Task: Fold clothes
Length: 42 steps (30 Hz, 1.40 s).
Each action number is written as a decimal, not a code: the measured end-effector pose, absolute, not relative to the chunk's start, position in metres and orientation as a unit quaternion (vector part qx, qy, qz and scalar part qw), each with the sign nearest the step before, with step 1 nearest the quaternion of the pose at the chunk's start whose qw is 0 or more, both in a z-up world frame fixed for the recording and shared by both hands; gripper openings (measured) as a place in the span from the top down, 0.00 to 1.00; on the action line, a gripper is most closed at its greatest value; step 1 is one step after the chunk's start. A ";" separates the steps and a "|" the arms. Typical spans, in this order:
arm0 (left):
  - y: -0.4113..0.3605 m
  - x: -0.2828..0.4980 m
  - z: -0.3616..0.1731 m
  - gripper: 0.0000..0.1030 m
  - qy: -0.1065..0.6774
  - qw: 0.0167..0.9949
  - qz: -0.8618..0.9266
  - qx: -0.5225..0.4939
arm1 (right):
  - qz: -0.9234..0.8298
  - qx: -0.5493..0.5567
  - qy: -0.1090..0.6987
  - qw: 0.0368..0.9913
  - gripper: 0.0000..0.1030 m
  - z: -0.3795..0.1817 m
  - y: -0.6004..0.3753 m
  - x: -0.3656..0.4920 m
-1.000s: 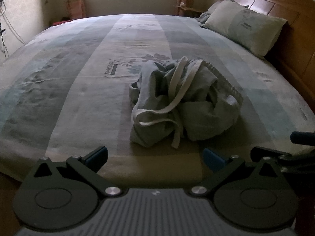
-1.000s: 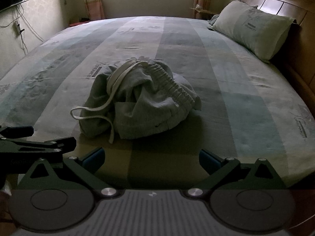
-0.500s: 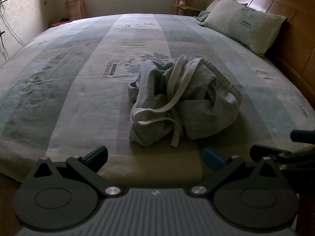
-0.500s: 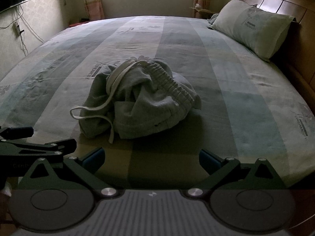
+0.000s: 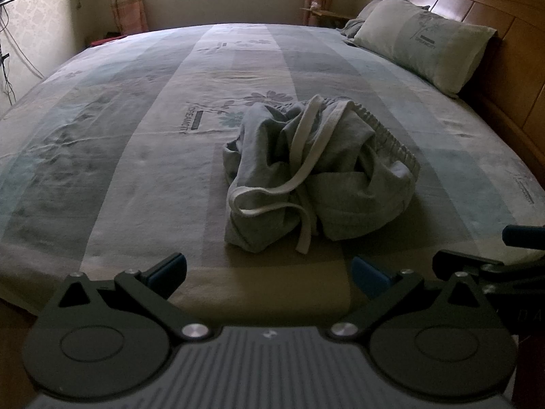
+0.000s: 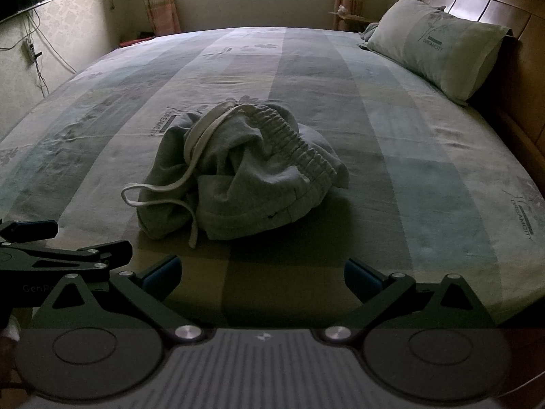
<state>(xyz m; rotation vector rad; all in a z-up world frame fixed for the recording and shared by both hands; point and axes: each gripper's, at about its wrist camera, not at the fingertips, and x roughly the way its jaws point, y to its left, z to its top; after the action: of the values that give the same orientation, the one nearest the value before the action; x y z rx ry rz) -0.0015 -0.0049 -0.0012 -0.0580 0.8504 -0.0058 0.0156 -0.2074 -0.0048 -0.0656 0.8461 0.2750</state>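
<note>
Grippers, left and right, hang wide apart and empty at the bed's near edge, short of the crumpled grey drawstring shorts, whose loose white drawstring could snag a finger and drag the heap.

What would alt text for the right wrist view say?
Crumpled grey shorts with a white drawstring lie heaped on a striped bedspread. The right gripper sits short of them, jaws open and empty.
</note>
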 end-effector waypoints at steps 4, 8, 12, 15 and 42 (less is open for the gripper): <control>-0.005 -0.002 -0.002 0.01 0.412 0.911 -0.001 -0.029 | 0.133 -0.033 0.409 0.902 0.00 -0.005 -0.207 0.015; -0.005 -0.002 -0.002 0.01 0.412 0.911 -0.001 -0.029 | 0.134 -0.034 0.410 0.902 0.00 -0.005 -0.206 0.016; -0.004 -0.002 -0.001 0.01 0.411 0.911 0.000 -0.030 | 0.134 -0.035 0.408 0.902 0.00 -0.004 -0.205 0.015; -0.004 -0.002 -0.002 0.01 0.411 0.911 0.001 -0.030 | 0.133 -0.036 0.408 0.902 0.00 -0.005 -0.205 0.016; 0.003 -0.005 0.000 0.01 0.403 0.914 -0.008 -0.043 | 0.120 -0.054 0.405 0.905 0.00 0.004 -0.196 0.007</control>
<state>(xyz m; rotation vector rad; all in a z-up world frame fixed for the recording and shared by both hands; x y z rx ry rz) -0.0047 0.0032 -0.0004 -0.0878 0.8295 -0.0161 0.0072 -0.1956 0.0037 -0.1125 0.8373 0.2477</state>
